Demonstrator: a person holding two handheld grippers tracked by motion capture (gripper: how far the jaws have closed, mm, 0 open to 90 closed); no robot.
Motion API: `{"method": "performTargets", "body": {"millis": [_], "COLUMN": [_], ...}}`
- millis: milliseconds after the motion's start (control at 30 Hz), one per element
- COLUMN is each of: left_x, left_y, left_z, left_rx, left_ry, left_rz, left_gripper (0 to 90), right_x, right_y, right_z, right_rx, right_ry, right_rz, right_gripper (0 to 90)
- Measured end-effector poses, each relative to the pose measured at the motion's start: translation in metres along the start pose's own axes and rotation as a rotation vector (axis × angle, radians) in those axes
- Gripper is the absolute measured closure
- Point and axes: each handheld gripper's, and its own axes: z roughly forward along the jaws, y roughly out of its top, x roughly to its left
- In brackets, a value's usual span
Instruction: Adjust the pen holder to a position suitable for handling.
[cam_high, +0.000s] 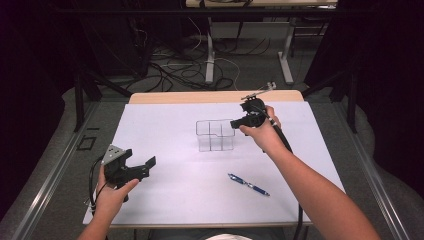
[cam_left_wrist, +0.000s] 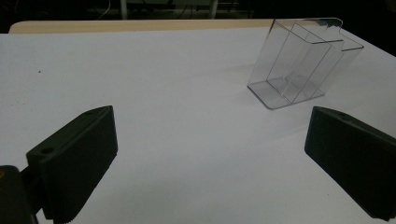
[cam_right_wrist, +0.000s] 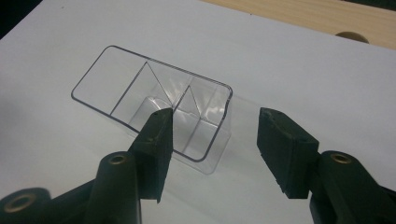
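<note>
Left gripper (cam_high: 142, 165) sits low at the near left of the white table (cam_high: 165, 195), jaws spread wide with nothing between them. A blue pen (cam_high: 248, 184) lies near the front. Farther back, the right gripper (cam_high: 234, 123), jaws parted and gripping nothing, hovers just beside the clear divided box (cam_high: 215, 135) mid-table.

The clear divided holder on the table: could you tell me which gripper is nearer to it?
Right. The right gripper hovers at the clear holder's right edge; the left gripper sits well away, near the table's front left.
</note>
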Motion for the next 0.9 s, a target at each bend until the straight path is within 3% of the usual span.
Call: {"method": "performTargets", "body": {"millis": [133,333,500,833,900], "left_x": [0.000,0.000,0.000,-0.001,-0.001], "left_y": [0.000,0.000,0.000,0.000,0.000], "left_z": [0.000,0.000,0.000,0.000,0.000], "left_rx": [0.005,0.005,0.005,0.007,0.009], "left_ry": [0.001,0.002,0.003,0.004,0.004], "left_rz": [0.001,0.005,0.003,0.003,0.004], "left_gripper": [2.4,2.4,2.4,2.5,2.5], "right_x": [-0.003,-0.005,-0.005,-0.002,-0.001], "right_y": [-0.003,-0.007,-0.009,-0.023,-0.027], "right_z": [-0.006,-0.016,-0.030,-0.051,-0.055], "right_rx": [0.001,0.008,-0.026,0.007,0.013], "right_ry": [0.012,-0.010,-0.029,0.021,0.019], "right_rz": [-0.032,-0.109,-0.184,-0.228,-0.222], "right_gripper": [40.2,25.5,23.2,23.4,20.1]}}
